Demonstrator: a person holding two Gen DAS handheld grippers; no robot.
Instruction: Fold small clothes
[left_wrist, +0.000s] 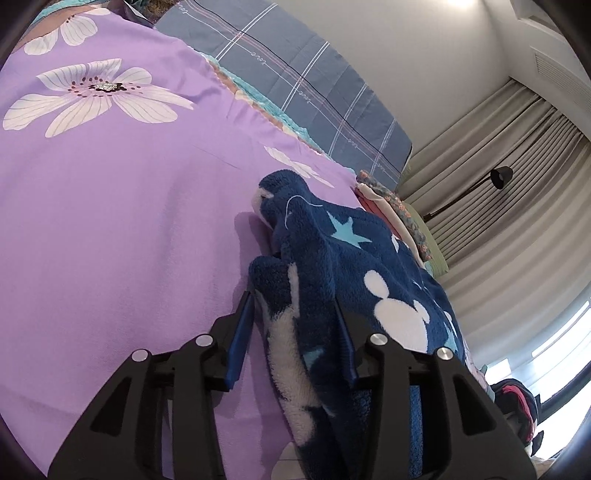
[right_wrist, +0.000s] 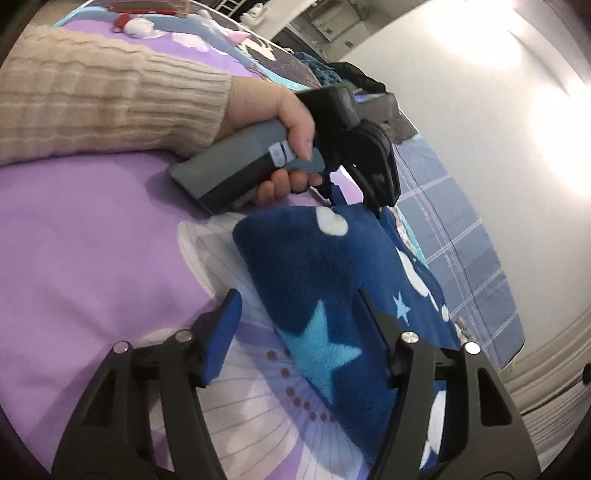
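a purple flowered bedspread (left_wrist: 110, 229) covers the bed, beige curtains (left_wrist: 509, 177) behind. the blue plaid quilt (left_wrist: 295, 74) reads "love". the blue fleece garment (right_wrist: 314, 277) lies on the bedspread between both released tongs, left (left_wrist: 295, 317) and right (right_wrist: 299, 314).

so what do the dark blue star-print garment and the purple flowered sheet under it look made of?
Dark blue star-print garment: looks like plush fleece, with a matte, fuzzy nap and a thick rolled edge. Purple flowered sheet: looks like thin, smooth woven fabric, cotton or polyester, with a faint sheen, fine creases and flat-printed flowers.
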